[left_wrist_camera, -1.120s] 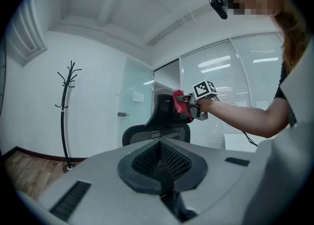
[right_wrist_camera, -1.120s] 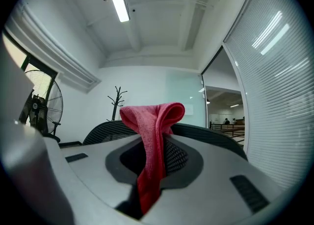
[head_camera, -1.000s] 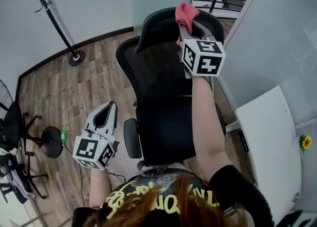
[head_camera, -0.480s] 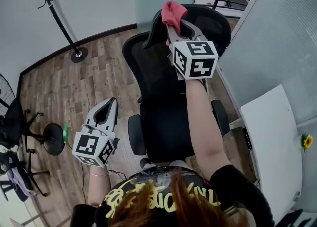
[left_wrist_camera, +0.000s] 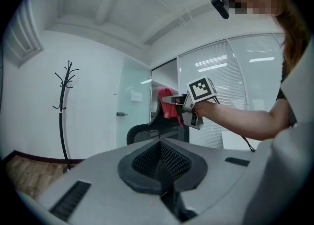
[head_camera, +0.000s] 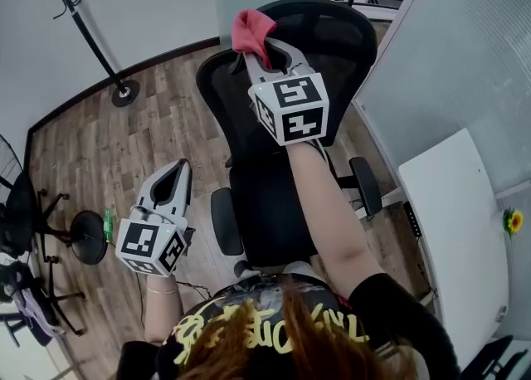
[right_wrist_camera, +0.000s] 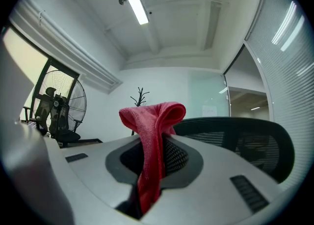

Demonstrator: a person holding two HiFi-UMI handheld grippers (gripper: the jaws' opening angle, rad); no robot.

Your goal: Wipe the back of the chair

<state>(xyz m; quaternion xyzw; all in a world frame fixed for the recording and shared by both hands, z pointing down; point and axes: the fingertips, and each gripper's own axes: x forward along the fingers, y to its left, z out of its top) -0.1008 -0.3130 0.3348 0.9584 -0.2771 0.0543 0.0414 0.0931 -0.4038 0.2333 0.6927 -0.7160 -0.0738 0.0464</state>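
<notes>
**A:** Where is the cloth [head_camera: 249,30] sitting, and who is holding it?

**B:** The right gripper [head_camera: 262,48] is clamping it. Its jaws are pinching a fold, and a loop is standing above them at the top of the chair [head_camera: 274,212], over the mesh back [head_camera: 220,92] and just beside the headrest [head_camera: 332,26]. Whether it is touching the mesh is not showing. The left gripper [head_camera: 176,172] is hanging beside the chair's left armrest, jaws together on nothing.

**A:** How is it likely handling?

**B:** It is looking soft, light and limp, so a bunched fold is probably gripping best. The mesh is likely giving under pressure.

**A:** Is any writing showing?

**B:** Yellow lettering is showing on the person's shirt, too cut off to read. The chair is showing no brand.
</notes>
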